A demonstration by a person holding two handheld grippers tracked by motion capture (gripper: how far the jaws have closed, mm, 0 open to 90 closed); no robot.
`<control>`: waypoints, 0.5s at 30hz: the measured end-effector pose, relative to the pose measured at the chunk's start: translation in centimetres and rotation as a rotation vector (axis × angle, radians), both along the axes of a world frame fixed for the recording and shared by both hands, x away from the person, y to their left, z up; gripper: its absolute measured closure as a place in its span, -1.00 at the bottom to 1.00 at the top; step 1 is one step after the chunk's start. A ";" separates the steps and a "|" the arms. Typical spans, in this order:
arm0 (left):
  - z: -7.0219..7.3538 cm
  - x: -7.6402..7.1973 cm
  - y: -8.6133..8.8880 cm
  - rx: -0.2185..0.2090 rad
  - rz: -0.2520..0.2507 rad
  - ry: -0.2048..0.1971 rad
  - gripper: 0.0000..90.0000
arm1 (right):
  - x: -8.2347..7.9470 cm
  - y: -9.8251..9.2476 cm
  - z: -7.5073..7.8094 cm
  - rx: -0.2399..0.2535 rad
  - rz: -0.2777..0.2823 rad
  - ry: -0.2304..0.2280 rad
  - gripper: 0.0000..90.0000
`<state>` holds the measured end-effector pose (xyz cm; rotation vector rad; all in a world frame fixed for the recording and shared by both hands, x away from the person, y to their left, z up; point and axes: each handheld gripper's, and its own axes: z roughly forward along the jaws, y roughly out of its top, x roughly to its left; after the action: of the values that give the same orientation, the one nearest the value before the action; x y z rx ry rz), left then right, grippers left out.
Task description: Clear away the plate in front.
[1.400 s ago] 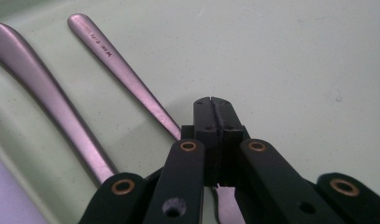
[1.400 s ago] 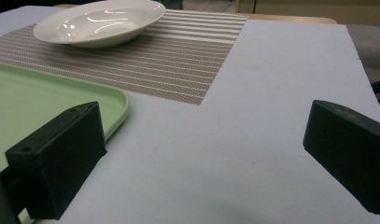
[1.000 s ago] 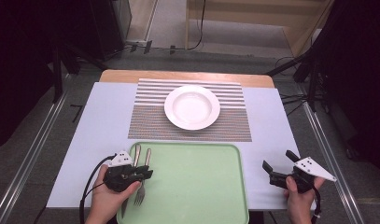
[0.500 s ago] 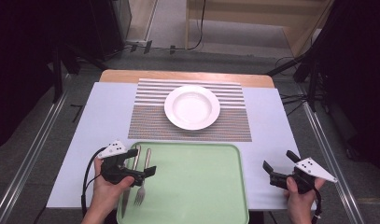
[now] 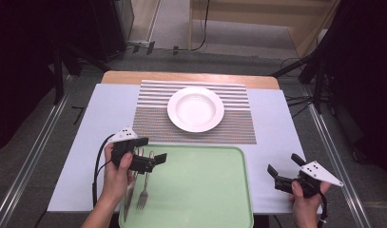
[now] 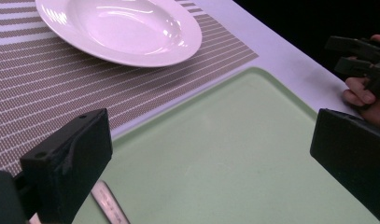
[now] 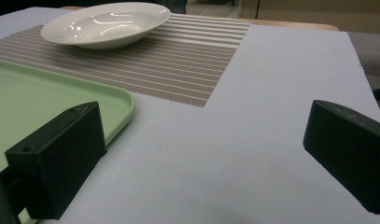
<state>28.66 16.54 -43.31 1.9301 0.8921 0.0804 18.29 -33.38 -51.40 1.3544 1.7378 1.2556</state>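
A: Fork (image 5: 143, 192) and knife (image 5: 128, 199): both lie flat on the left end of the green tray (image 5: 200, 190), side by side with handles pointing away from the person; the knife sits nearer the tray's left rim.

B: Left gripper (image 5: 152, 151)?

A: Held above the cutlery handles, over the tray's far left corner. Its jaws have just been opening and stand spread wide, nothing between them. In the left gripper view its own point falls at (image 6: 211, 158), bare tray surface shows between the two black jaws, and a strip of metal handle (image 6: 110, 205) shows low beside the left jaw, clear of it.

B: Any contact with the cutlery?

A: None visible. The jaws are off the handles.

B: Right gripper (image 5: 284, 166)?

A: Held just off the tray's right edge, over the pale table cover (image 5: 276, 118). Jaws apart, empty. The right gripper view (image 7: 204, 154) shows only plain cover between them, the tray's corner (image 7: 117, 105) beside the left jaw.

B: Other items?

A: White plate (image 5: 196, 108), empty, set on a striped placemat (image 5: 229, 130) beyond the tray, well apart from both grippers. The placemat's near edge runs just beside the tray's far rim. The left gripper view shows the plate (image 6: 127, 28) on the mat and the right hand (image 6: 365, 91) with its gripper past the tray.
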 end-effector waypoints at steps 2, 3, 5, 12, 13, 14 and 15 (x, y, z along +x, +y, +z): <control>0.0 0.4 -0.3 0.002 0.002 0.003 -1.00 | 0.0 0.2 0.0 0.005 -0.001 0.003 -1.00; 0.0 0.6 -0.5 0.003 0.005 0.001 -1.00 | 0.0 0.2 0.0 -0.005 0.002 0.001 -1.00; 0.1 1.1 -0.7 0.004 0.005 -0.002 -1.00 | 0.0 0.3 0.0 -0.016 0.012 -0.005 -1.00; 0.2 3.0 -1.4 -0.019 0.010 0.008 -1.00 | 0.0 0.3 0.0 -0.010 0.016 -0.005 -1.00; 0.2 3.2 -1.5 -0.022 0.010 0.010 -1.00 | 0.0 0.4 0.0 -0.010 0.018 -0.007 -1.00; 0.3 3.3 -1.6 -0.017 0.011 0.010 -1.00 | 0.0 0.4 0.0 -0.010 0.021 -0.007 -1.00; 0.3 3.5 -1.7 -0.016 0.006 0.013 -1.00 | 0.0 0.4 0.0 -0.013 0.022 -0.008 -1.00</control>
<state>32.20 14.82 -43.05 1.9152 0.9050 0.0649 18.30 -32.99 -51.45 1.3244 1.7565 1.2586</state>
